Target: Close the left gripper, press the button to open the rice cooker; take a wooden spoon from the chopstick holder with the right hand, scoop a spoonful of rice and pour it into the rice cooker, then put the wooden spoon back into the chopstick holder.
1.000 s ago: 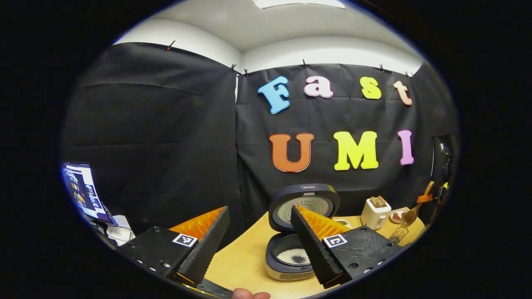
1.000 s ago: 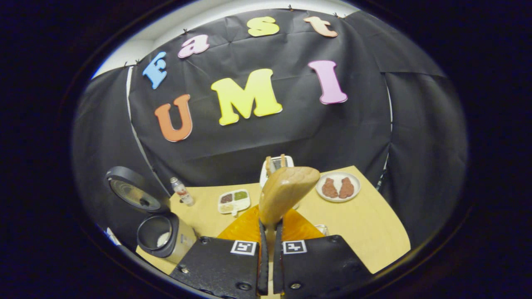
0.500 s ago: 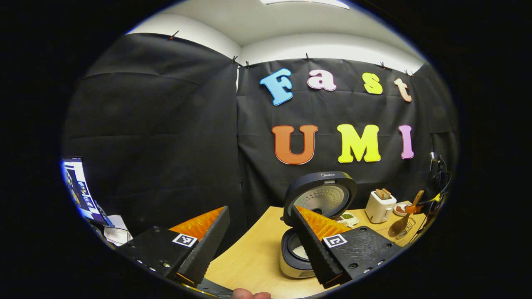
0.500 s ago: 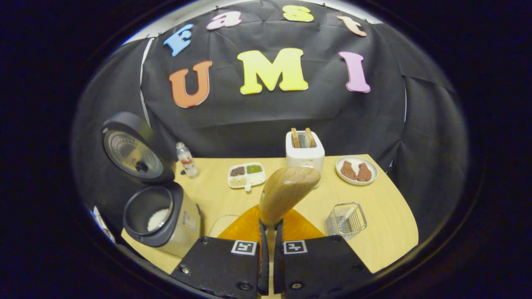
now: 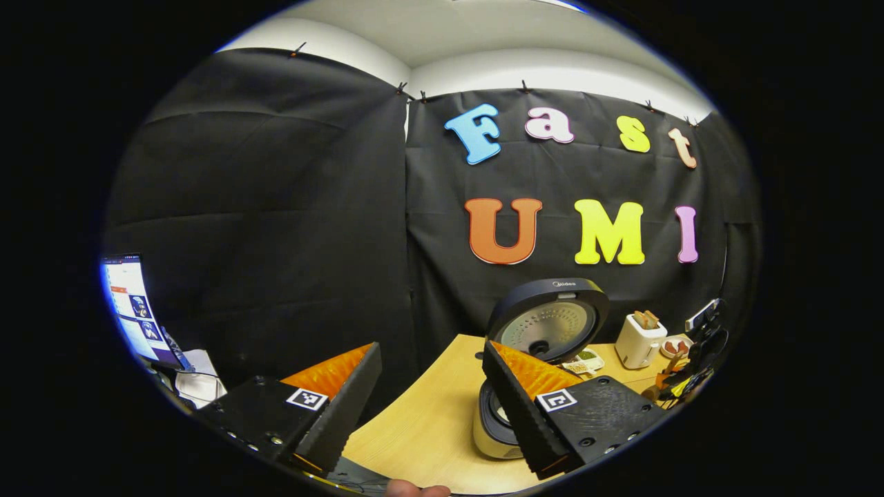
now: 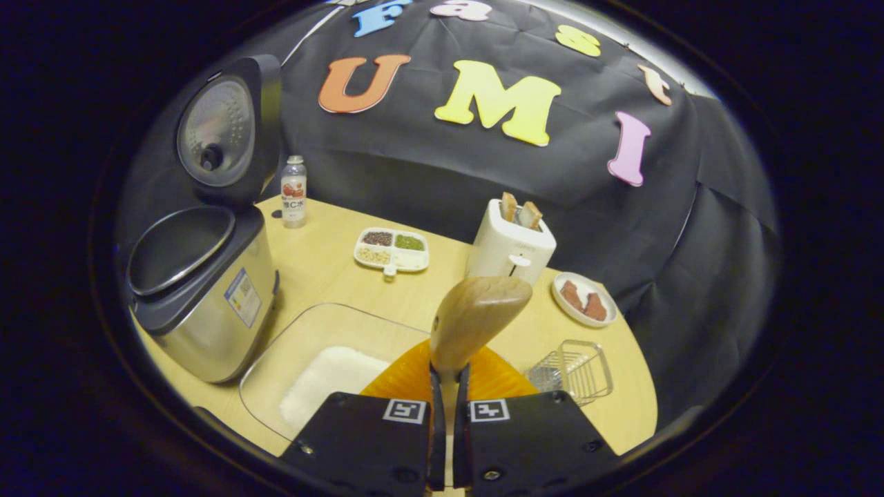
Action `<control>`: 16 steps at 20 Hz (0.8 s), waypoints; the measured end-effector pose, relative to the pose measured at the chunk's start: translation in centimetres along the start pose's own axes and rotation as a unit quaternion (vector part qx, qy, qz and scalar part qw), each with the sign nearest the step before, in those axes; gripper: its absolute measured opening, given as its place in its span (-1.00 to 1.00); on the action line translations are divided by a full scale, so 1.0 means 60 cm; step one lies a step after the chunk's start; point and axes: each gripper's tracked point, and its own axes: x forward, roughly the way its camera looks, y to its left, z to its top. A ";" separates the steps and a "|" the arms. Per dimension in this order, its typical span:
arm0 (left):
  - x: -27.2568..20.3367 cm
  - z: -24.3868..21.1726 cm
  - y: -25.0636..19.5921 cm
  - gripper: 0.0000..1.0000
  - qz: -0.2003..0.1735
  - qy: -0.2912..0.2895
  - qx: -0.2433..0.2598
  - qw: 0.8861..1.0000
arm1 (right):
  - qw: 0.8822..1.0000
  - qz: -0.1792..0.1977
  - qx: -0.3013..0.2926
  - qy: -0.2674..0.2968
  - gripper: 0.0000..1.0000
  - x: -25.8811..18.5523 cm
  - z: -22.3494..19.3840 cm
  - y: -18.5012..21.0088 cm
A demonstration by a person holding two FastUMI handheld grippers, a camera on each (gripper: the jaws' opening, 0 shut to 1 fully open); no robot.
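Note:
In the right gripper view my right gripper [image 6: 447, 376] is shut on the handle of the wooden spoon [image 6: 476, 317], whose bowl stands up ahead of the fingers. The rice cooker [image 6: 200, 297] sits at the left with its lid [image 6: 221, 131] raised. A glass dish of white rice [image 6: 324, 369] lies just below and left of the spoon. The wire chopstick holder [image 6: 573, 369] is on the right. In the left gripper view my left gripper [image 5: 431, 404] hangs open and empty over the table's left end, with the open rice cooker [image 5: 494, 424] partly behind its right finger [image 5: 514, 407].
A white toaster [image 6: 511, 241] with bread, a plate of meat [image 6: 583, 300], a divided dish of grains [image 6: 391, 250] and a small bottle [image 6: 293, 192] stand along the back of the wooden table [image 6: 324, 269]. A lit screen [image 5: 135, 310] is off the table's left.
My right gripper has dropped and tilted toward the table with the spoon, so the glass dish of rice now shows below it. The left gripper has sunk slightly, still open.

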 end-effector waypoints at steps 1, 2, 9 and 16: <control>-0.001 -0.001 0.002 0.89 0.001 0.002 0.003 1.000 | 1.000 0.012 0.008 0.002 -0.81 0.002 0.001 0.015; 0.000 -0.004 0.002 0.89 0.003 0.004 0.005 1.000 | 1.000 0.025 0.016 0.004 -0.81 0.004 0.000 0.032; -0.010 -0.018 -0.008 0.89 0.004 0.021 -0.003 1.000 | 0.983 0.102 0.145 0.040 -0.81 0.000 -0.002 0.088; -0.026 -0.014 -0.026 0.89 0.000 0.023 -0.006 1.000 | 0.950 0.156 0.265 0.053 -0.80 -0.029 0.022 0.110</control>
